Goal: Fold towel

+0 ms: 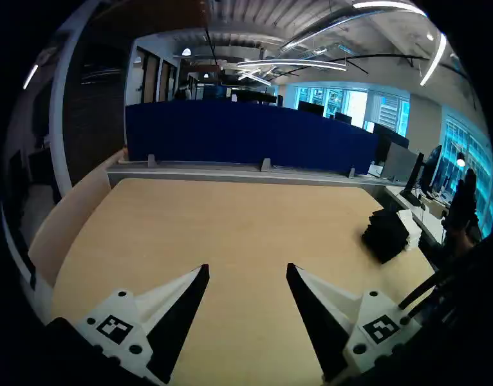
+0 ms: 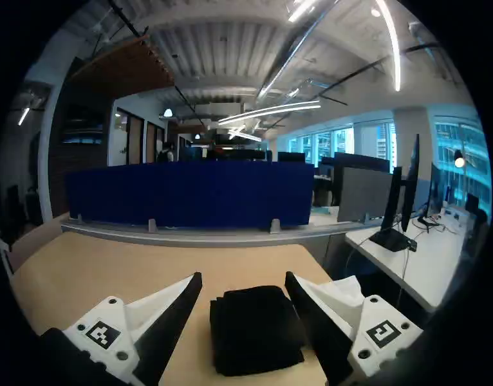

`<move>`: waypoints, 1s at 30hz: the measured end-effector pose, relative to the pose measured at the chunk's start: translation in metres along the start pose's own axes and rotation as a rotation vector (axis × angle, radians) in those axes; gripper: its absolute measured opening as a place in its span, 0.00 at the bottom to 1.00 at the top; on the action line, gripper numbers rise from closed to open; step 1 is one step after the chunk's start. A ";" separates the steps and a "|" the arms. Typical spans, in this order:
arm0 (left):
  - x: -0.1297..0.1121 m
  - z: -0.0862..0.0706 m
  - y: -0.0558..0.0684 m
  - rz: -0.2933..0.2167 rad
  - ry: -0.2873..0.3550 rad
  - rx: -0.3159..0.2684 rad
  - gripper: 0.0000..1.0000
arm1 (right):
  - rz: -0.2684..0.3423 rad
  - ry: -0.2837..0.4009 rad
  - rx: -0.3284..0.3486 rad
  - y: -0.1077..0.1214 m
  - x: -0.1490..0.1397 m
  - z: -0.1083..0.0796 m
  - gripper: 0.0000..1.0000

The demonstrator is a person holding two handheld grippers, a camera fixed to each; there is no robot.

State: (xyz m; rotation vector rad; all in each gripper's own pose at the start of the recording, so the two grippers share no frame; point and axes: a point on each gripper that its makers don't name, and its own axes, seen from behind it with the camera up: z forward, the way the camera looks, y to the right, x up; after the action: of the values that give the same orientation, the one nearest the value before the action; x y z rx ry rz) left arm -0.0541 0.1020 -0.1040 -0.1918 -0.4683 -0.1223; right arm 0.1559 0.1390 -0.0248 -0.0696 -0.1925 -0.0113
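Lying folded near the edge of the light wooden tabletop [image 2: 85, 270], the soft black cloth towel [image 2: 256, 328] is sitting between the spread, unclamped fingers of the right gripper [image 2: 241, 276]. The left gripper [image 1: 246, 267] is hovering released. Likely limp and light; pinch a corner.

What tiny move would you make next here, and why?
Probably ease the right gripper down and shut it on the black towel: its fingers stand open on either side, nothing is held, and the left gripper hovers open over the table.
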 end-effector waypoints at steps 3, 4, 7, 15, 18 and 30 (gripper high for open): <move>0.006 0.002 -0.005 -0.001 0.020 0.007 0.89 | -0.003 0.014 0.012 -0.010 0.006 -0.004 1.00; 0.009 0.003 -0.008 -0.004 0.030 0.010 0.89 | -0.005 0.018 0.017 -0.014 0.008 -0.006 1.00; 0.019 0.006 -0.015 -0.014 0.062 0.020 0.89 | -0.012 0.028 0.032 -0.028 0.012 -0.010 1.00; 0.054 0.011 -0.033 -0.008 0.167 0.045 0.89 | -0.067 0.043 0.080 -0.077 0.021 -0.020 1.00; 0.066 0.013 -0.039 -0.001 0.199 0.050 0.89 | -0.090 0.048 0.098 -0.100 0.024 -0.023 1.00; 0.104 0.016 -0.062 -0.001 0.335 0.081 0.89 | -0.100 0.073 0.147 -0.167 0.032 -0.031 1.00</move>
State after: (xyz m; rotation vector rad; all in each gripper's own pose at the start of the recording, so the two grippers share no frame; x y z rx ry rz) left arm 0.0208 0.0375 -0.0324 -0.0884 -0.1398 -0.1335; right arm 0.1902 -0.0299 -0.0379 0.0873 -0.1235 -0.0994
